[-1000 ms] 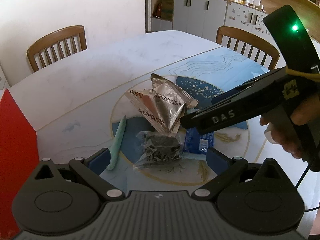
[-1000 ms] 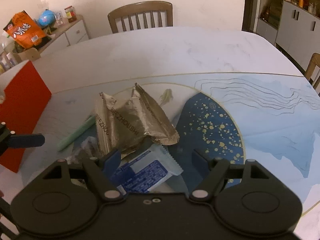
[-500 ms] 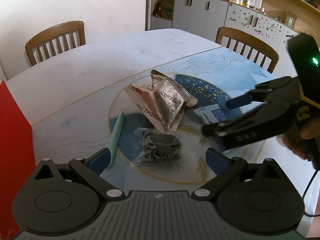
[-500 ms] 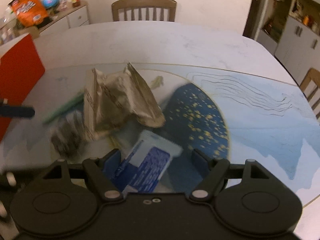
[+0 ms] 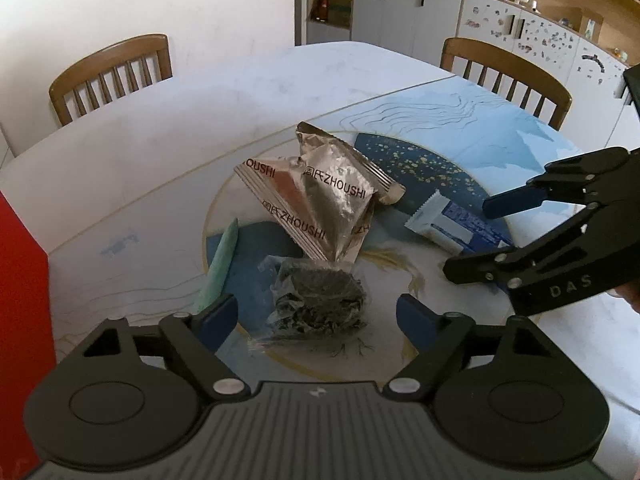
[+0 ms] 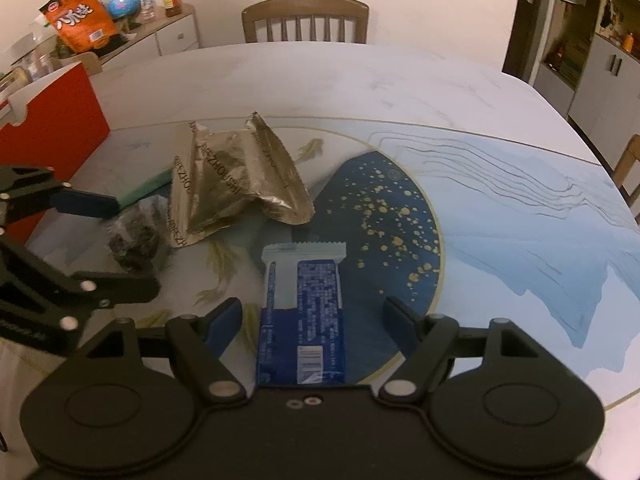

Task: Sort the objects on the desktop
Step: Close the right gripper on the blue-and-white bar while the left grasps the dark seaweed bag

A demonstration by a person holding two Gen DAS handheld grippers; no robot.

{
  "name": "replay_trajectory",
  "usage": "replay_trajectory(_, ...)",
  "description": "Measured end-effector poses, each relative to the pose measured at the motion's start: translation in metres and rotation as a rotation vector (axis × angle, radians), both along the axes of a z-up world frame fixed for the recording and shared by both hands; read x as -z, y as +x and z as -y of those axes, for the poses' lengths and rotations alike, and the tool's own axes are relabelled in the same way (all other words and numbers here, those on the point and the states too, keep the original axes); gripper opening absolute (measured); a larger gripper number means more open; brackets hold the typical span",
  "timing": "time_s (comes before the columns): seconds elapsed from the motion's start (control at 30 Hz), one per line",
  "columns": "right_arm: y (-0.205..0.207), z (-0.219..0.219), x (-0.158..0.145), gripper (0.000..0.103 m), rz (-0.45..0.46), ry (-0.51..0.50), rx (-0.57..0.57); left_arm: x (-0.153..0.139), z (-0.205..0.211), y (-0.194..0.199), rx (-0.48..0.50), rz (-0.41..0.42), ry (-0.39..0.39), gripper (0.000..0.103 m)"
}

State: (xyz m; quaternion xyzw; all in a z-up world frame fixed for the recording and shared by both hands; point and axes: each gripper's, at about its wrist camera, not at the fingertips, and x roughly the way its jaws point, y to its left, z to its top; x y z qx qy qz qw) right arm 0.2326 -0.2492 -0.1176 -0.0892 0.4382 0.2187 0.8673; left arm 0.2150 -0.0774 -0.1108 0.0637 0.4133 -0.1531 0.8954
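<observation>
A clear bag of dark dried bits lies on the table between the fingers of my left gripper. Its jaws are closing and the pads stand apart from the bag. In the right wrist view the same gripper straddles the bag. A blue-and-white wrapper lies lengthwise between the fingers of my right gripper, which is open with gaps on both sides. The left wrist view shows that gripper over the wrapper. A crumpled silver packet and a green stick lie nearby.
A red box stands at the table's left edge. Wooden chairs ring the round table. An orange snack bag sits on a side cabinet. A person's hand holds the right gripper.
The right gripper swung rightwards off the silver packet and now lines up over the blue wrapper. My left jaws have narrowed around the dark bag and come a little closer.
</observation>
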Motion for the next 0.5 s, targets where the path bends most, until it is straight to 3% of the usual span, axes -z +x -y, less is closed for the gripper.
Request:
replay_trajectory(0.1, -0.0009, 0.0006, 0.0, 0.073, 0.01, -0.003, -0.013, 0.003, 0.0008, 0.0027, -0.006, -0.006, 0.003, 0.069)
replay_trajectory(0.2, -0.001, -0.0001, -0.002, 0.053, 0.024, -0.002, -0.022, 0.004, 0.0025, 0.0027, -0.014, 0.003, 0.014, 0.065)
replay_trajectory(0.27, 0.0002, -0.0005, -0.0024, 0.05, 0.022, -0.002, -0.024, 0.0035, 0.0035, 0.0024, -0.014, 0.005, 0.01, 0.06)
replay_trajectory(0.33, -0.0003, -0.0016, -0.0032, 0.039, 0.027, -0.004, -0.029, 0.0031, 0.0044, 0.0026, -0.016, 0.003, 0.01, 0.059)
replay_trajectory(0.5, -0.0015, -0.0021, -0.0047, 0.037, 0.024, -0.006, -0.02, 0.0004, 0.0045, 0.002, -0.017, 0.002, 0.01, 0.047)
